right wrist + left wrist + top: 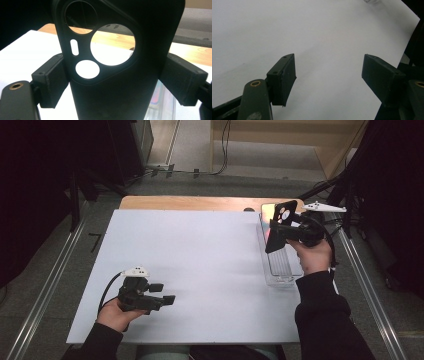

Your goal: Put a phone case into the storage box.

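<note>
Your left gripper (159,293) sits nearest, low at the left of the white sheet (200,250), held in your left hand (116,315). Its jaws are spread wide with nothing between them, pointing right across the sheet; the left gripper view shows bare white surface in the gap.

Farther off, at the right edge, your right hand (314,256) holds the right gripper (280,231) raised above a clear tray (278,270). Its jaws are pinching a black phone case (279,226) by its two long edges. That case stands nearly upright, leaning slightly, its long axis running up and down and its camera cutouts at the top end. Through those round cutouts, the right gripper view shows the white sheet and the wooden table (120,40) beyond.
</note>
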